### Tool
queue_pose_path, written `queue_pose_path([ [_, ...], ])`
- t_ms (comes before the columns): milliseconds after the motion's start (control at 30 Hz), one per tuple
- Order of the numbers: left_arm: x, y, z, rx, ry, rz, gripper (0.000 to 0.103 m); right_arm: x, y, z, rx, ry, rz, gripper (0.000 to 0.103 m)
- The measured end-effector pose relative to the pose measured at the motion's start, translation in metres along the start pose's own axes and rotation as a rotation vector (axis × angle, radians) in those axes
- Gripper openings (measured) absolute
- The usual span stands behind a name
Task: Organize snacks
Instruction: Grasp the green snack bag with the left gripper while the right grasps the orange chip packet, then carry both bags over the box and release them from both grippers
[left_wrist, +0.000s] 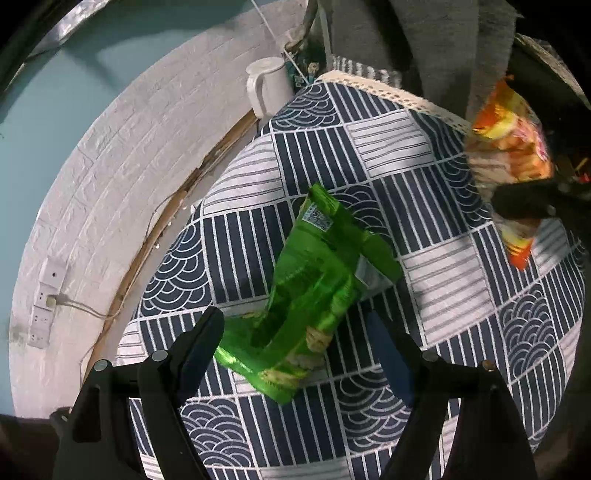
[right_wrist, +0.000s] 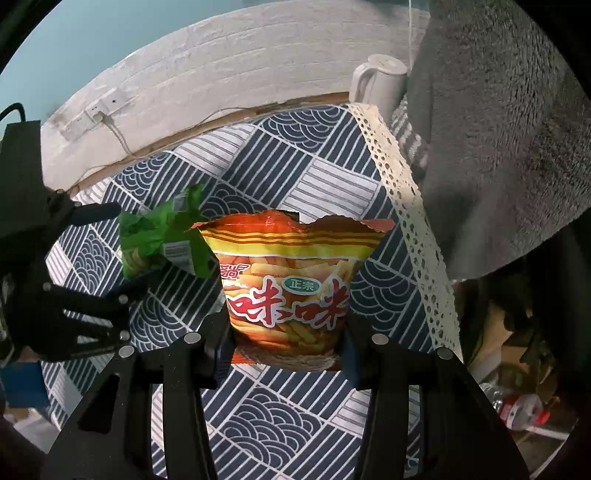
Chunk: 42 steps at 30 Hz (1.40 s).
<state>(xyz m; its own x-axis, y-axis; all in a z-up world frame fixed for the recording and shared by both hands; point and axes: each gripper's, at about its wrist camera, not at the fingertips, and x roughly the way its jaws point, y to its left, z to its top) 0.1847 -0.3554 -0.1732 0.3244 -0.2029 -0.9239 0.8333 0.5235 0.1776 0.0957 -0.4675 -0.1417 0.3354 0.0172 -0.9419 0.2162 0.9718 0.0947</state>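
Note:
A green snack bag (left_wrist: 314, 291) lies crumpled on the patterned tablecloth (left_wrist: 436, 258). My left gripper (left_wrist: 295, 347) is open, its fingers on either side of the bag's lower end, not closed on it. The green bag also shows in the right wrist view (right_wrist: 162, 236), with the left gripper (right_wrist: 122, 254) around it. My right gripper (right_wrist: 284, 336) is shut on an orange snack bag (right_wrist: 291, 280) with a torn-open top, holding it upright above the cloth. The orange bag also shows at the right of the left wrist view (left_wrist: 513, 147).
A white kettle (left_wrist: 267, 86) stands at the table's far edge by a white brick wall with a power strip (left_wrist: 46, 302). A grey fabric (right_wrist: 498, 129) hangs at the right, past the cloth's lace edge (right_wrist: 410, 206). Bottles and clutter (right_wrist: 524, 406) lie on the floor right.

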Motion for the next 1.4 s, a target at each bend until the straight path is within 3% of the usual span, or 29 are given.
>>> queue_pose_path([
  [167,0.015,0.002,0.001,-0.012,0.03,0.015,0.079,0.006,-0.005,0.0,0.013,0.007,0.005,0.046],
  [233,0.019,0.003,0.001,-0.02,0.037,0.013,0.053,0.007,-0.006,-0.001,0.014,0.01,0.004,0.046],
  [433,0.018,0.007,-0.006,-0.08,0.053,-0.009,0.034,0.009,-0.012,0.001,0.025,0.011,0.0,0.046],
  [833,-0.021,0.018,-0.054,-0.273,0.055,-0.046,0.029,0.0,0.002,-0.003,-0.013,-0.006,0.01,0.046],
  [1400,-0.122,0.04,-0.124,-0.391,-0.013,0.035,0.029,-0.044,0.078,-0.019,-0.171,-0.062,0.083,0.046],
])
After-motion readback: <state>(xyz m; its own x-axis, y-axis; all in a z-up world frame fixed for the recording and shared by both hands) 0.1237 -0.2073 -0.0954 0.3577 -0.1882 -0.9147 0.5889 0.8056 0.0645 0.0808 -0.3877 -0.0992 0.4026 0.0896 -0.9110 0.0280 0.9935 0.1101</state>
